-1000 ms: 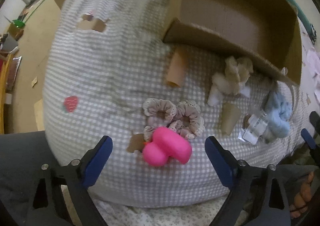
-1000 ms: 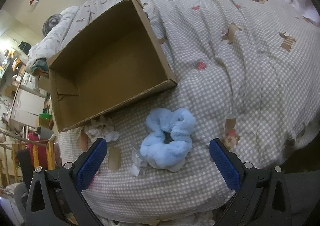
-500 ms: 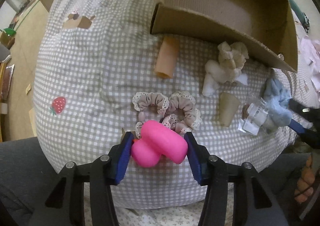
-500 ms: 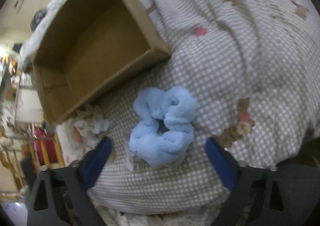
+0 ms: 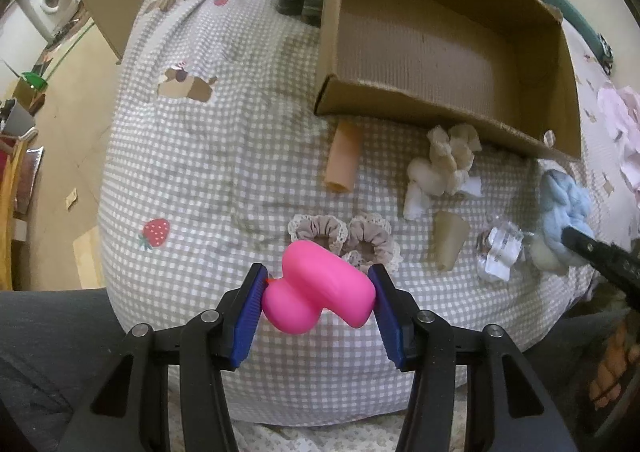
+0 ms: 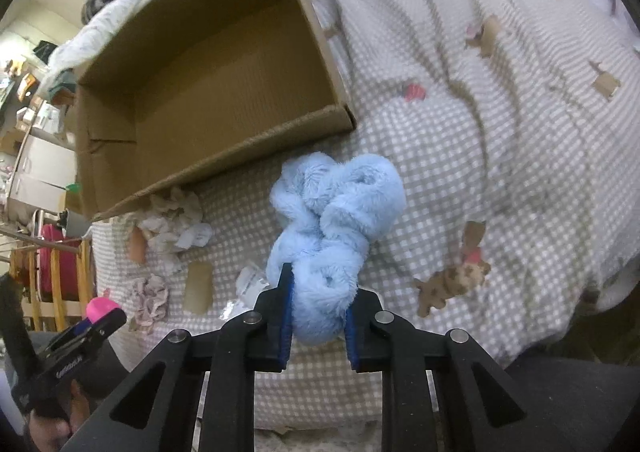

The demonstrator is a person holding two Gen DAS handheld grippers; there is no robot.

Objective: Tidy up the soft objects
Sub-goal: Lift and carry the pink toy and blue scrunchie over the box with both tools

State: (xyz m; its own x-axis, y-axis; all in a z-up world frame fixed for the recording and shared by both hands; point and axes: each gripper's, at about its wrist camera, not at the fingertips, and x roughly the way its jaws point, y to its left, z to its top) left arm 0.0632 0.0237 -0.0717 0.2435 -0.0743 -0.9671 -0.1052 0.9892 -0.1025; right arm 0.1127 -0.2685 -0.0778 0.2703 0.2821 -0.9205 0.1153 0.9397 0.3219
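Left wrist view: left gripper (image 5: 318, 292) clamped on pink toy (image 5: 320, 292), wide open before.
Right wrist view: right gripper (image 6: 318, 316) now clamped on blue scrunchie (image 6: 334, 220); cardboard box (image 6: 224, 156) at 11 o'clock.

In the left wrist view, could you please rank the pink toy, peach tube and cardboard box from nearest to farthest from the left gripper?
1. Pink toy: clamped in the left gripper.
2. Peach tube: ahead, mid-bed.
3. Cardboard box: farthest, upper right.

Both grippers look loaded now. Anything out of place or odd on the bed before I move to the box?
One oddity: a crumpled clear wrapper with a printed label lies among the soft items, beside the blue scrunchie; it looks like packaging rather than a soft object. The box sits upright and empty. Nothing looks spilled.
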